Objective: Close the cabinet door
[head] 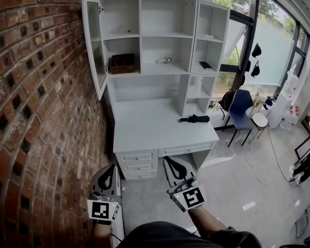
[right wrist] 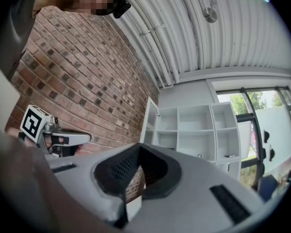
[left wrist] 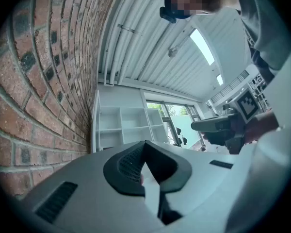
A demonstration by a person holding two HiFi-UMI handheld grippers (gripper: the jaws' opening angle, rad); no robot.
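The white cabinet [head: 160, 35] stands over a desk against the far wall. Its glass door [head: 94, 43] at the left end hangs wide open, swung out toward the brick wall [head: 36, 112]. Both grippers are low in the head view, well short of the desk and far from the door. My left gripper [head: 107, 175] is shut with nothing in it, close beside the bricks. My right gripper [head: 171, 164] is also shut and empty. The open door [right wrist: 149, 123] and shelves show far off in the right gripper view beyond the closed jaws [right wrist: 139, 174]. The left gripper view shows its closed jaws [left wrist: 145, 166] below the cabinet [left wrist: 128, 125].
A black folded umbrella [head: 195, 119] lies on the desk top [head: 155, 130]. A brown box [head: 122, 63] sits on a shelf. Drawers [head: 137, 167] face me under the desk. A blue chair [head: 241, 107] and bags stand at the right by the windows.
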